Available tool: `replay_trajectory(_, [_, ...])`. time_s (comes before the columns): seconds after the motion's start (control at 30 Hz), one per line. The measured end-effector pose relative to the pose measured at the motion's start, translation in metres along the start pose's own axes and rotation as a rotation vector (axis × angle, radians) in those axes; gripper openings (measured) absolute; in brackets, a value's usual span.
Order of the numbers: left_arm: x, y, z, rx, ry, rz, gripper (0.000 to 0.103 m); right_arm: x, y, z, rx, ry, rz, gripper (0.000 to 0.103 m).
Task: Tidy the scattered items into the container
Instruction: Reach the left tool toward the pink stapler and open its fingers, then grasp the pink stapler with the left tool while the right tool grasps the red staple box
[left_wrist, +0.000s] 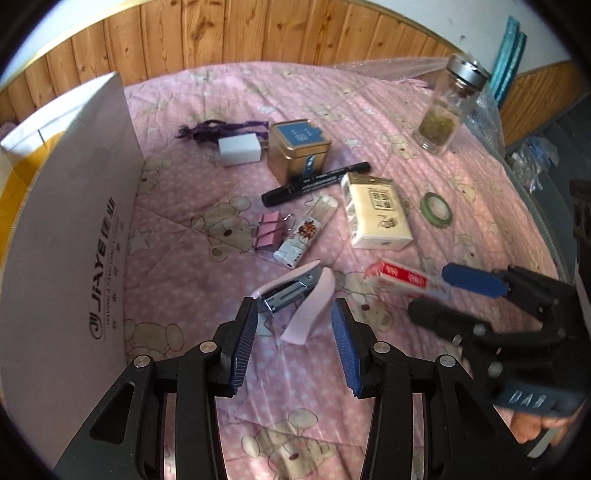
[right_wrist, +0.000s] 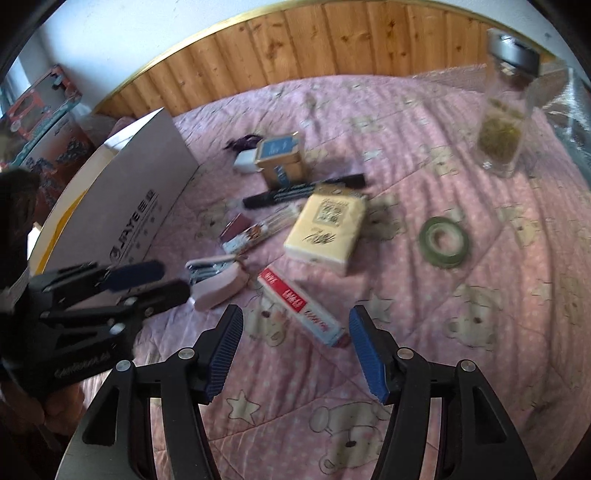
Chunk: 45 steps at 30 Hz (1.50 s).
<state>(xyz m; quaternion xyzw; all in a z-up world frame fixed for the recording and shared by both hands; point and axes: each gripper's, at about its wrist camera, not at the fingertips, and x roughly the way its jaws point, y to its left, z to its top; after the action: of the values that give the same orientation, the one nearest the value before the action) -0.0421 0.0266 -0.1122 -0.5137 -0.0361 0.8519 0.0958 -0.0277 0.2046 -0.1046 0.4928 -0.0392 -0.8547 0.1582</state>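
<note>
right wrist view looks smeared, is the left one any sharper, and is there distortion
Right wrist view: motion blur smears the marker and jar. Left wrist view: sharper, box lettering readable, only the right gripper blurred. Both: fisheye bends the wall panelling, dark corners.

White box (left_wrist: 74, 229) walling left; bare quilt (right_wrist: 461, 387) rightward

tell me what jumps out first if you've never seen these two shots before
A pink teddy-bear quilt strewn with small clutter: a pink stapler lies just ahead of the left gripper, and a red-and-white box lies ahead of the right gripper, both with jaws open. A tall white carton stands at the left, and a glass jar of greenish material stands upright at the far right.
</note>
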Motion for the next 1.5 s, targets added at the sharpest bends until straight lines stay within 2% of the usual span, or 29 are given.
replay_trajectory(0.13, [0.015,0.005,0.001,-0.015,0.020,-0.009,0.044,0.020,0.005,0.002,-0.057,0.017,-0.040,0.060])
replay_trajectory(0.17, [0.019,0.007,0.000,-0.022,0.029,-0.014,0.048,0.025,0.005,0.003,-0.060,0.026,-0.037,0.057])
replay_trajectory(0.2, [0.021,0.009,-0.001,-0.035,0.030,-0.030,0.049,0.027,0.003,0.003,-0.049,0.037,-0.015,0.044])
replay_trajectory(0.27, [0.023,0.012,0.000,-0.053,0.033,-0.051,0.049,0.028,-0.004,0.005,0.010,0.046,0.035,0.039])
replay_trajectory(0.33, [0.026,0.013,-0.001,-0.088,0.072,-0.138,0.046,0.024,-0.014,0.009,0.078,0.042,0.086,0.026])
replay_trajectory(0.4, [0.032,0.009,-0.007,-0.137,0.165,-0.300,0.046,0.023,-0.029,0.011,0.170,0.047,0.138,0.025])
replay_trajectory(0.43, [0.031,0.003,-0.010,-0.127,0.185,-0.338,0.047,0.022,-0.037,0.011,0.210,0.049,0.155,0.024])
replay_trajectory(0.47, [0.027,-0.004,-0.012,-0.090,0.174,-0.330,0.048,0.021,-0.043,0.011,0.239,0.048,0.163,0.024])
replay_trajectory(0.53, [0.013,-0.017,-0.011,0.032,0.095,-0.220,0.049,0.018,-0.051,0.011,0.263,0.041,0.154,0.024])
replay_trajectory(0.6, [0.005,-0.024,-0.009,0.106,0.016,-0.130,0.049,0.017,-0.053,0.011,0.259,0.034,0.134,0.024])
replay_trajectory(0.67, [0.006,-0.030,-0.010,0.164,-0.032,-0.078,0.052,0.016,-0.054,0.012,0.263,0.035,0.135,0.025])
replay_trajectory(0.77, [0.019,-0.042,-0.011,0.281,-0.099,0.024,0.057,0.017,-0.054,0.013,0.257,0.027,0.117,0.030])
replay_trajectory(0.8, [0.025,-0.043,-0.011,0.296,-0.109,0.054,0.057,0.017,-0.054,0.014,0.255,0.025,0.108,0.035])
replay_trajectory(0.83, [0.031,-0.036,-0.008,0.254,-0.101,0.067,0.057,0.017,-0.056,0.016,0.255,0.024,0.101,0.041])
replay_trajectory(0.87, [0.037,-0.021,-0.003,0.173,-0.068,0.040,0.056,0.017,-0.058,0.017,0.258,0.021,0.091,0.044])
replay_trajectory(0.9, [0.043,0.001,0.000,0.048,-0.028,-0.011,0.055,0.018,-0.060,0.017,0.265,0.019,0.088,0.047])
replay_trajectory(0.93, [0.043,0.022,0.001,-0.068,-0.036,-0.078,0.053,0.019,-0.062,0.016,0.273,0.019,0.092,0.047])
replay_trajectory(1.0, [0.039,0.037,0.004,-0.132,-0.025,-0.107,0.054,0.018,-0.068,0.014,0.298,0.024,0.109,0.047])
replay_trajectory(1.07, [0.035,0.041,0.003,-0.143,-0.044,-0.136,0.056,0.018,-0.069,0.013,0.301,0.027,0.111,0.050])
replay_trajectory(1.13, [0.037,0.035,0.002,-0.093,-0.049,-0.131,0.056,0.020,-0.067,0.014,0.291,0.035,0.106,0.055])
replay_trajectory(1.3, [0.045,0.008,0.003,0.051,-0.073,-0.058,0.056,0.023,-0.050,0.015,0.221,0.054,0.122,0.059])
replay_trajectory(1.4, [0.047,0.003,0.004,0.055,-0.018,-0.079,0.056,0.027,-0.039,0.014,0.150,0.071,0.103,0.060])
replay_trajectory(1.47, [0.040,0.004,0.001,0.011,0.002,-0.112,0.054,0.031,-0.032,0.012,0.097,0.083,0.057,0.054])
replay_trajectory(1.5, [0.036,0.003,0.000,-0.007,0.017,-0.149,0.054,0.033,-0.031,0.012,0.079,0.087,0.040,0.035])
